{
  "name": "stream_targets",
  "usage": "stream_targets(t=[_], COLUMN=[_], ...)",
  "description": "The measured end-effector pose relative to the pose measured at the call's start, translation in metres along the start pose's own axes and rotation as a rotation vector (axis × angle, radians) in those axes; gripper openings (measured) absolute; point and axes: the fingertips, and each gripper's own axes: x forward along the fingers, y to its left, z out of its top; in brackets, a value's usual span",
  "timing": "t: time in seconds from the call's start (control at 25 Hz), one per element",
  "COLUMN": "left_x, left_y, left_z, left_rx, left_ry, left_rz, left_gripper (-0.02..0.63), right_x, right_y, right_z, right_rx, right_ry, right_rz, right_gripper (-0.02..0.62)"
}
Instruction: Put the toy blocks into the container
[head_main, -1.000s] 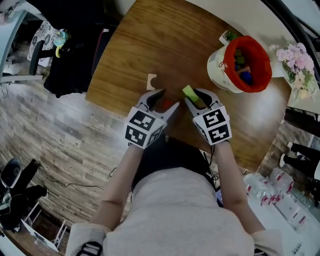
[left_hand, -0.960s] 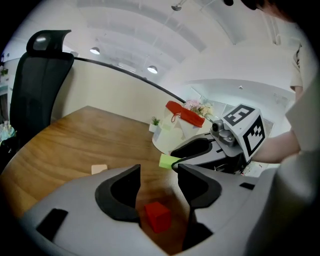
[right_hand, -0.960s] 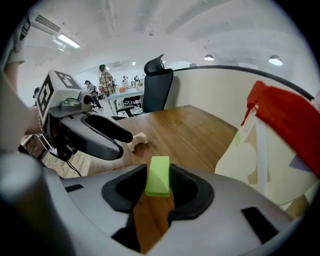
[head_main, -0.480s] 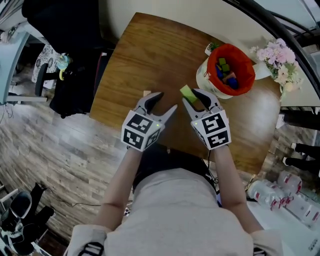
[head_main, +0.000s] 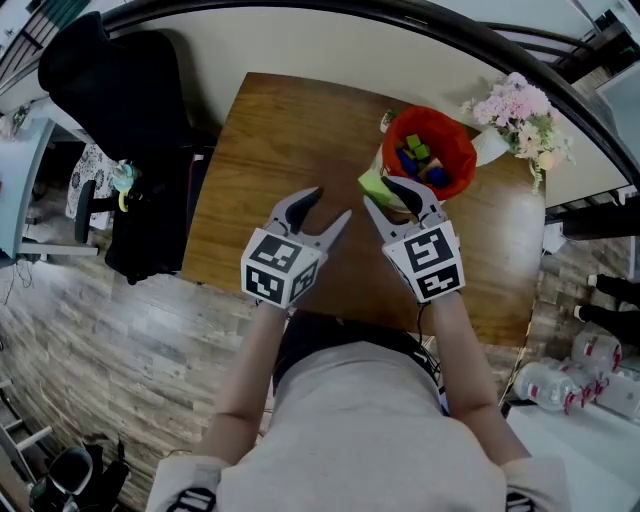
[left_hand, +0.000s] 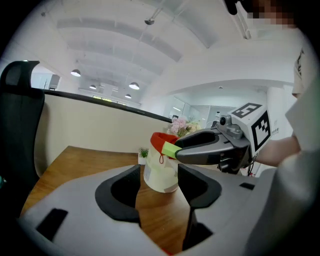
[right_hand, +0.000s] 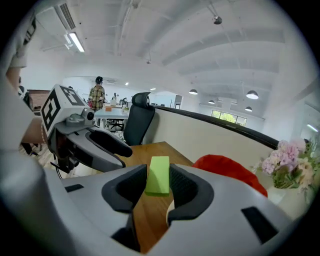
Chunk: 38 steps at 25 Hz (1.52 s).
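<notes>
Hands at the near edge of a wooden table (head_main: 270, 130) hold two grippers above it, one loaded and one not. The right gripper (head_main: 385, 197), just right of centre in the head view, is clamped on a lime-green block (head_main: 374, 186) with a pad pressed on either side. The block's long axis runs along the jaws and its far end sticks out past the tips. The red-lined container (head_main: 455, 150), which has several coloured blocks inside, sits just up and to the right of that block in the frame. The block's end appears level with the container's left rim, not yet over the mouth. In the right gripper view the red rim lies to the lower right of the block. The left gripper (head_main: 327, 205), left of centre, has its jaws apart, and only table and container show through the gap. A red sliver at the bottom edge of its view is too small to identify. With the right hand nearer the container, the drop likely needs a short carry up and to the right
</notes>
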Motion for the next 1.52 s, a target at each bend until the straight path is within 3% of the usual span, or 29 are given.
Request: stream_targets(t=[0.32,0.8,1.12,1.52], left_x=[0.022,0.054,0.071,0.083], left_y=[-0.018,-0.042,-0.049,-0.039], left_z=[0.034,0.051,0.055,0.041], left_rx=[0.059,0.123,0.132,0.095], left_ry=[-0.038,-0.008,0.010,0.049], left_rz=[-0.071,-0.164,-0.200,-0.188], left_gripper=[0.233,0.233,0.233,0.233], right_x=[-0.037,-0.069,-0.063,-0.038], right_y=[-0.039,-0.090,-0.112,-0.128], right_z=[0.013,0.005,-0.004,-0.021], right_rx=[0.015,0.075,0.103,0.138], right_ry=[-0.062,-0.090,-0.082,-0.051], right_rz=[-0.126,-0.290,-0.319,-0.306], right_gripper=[0.153,0.153,0.153,0.155])
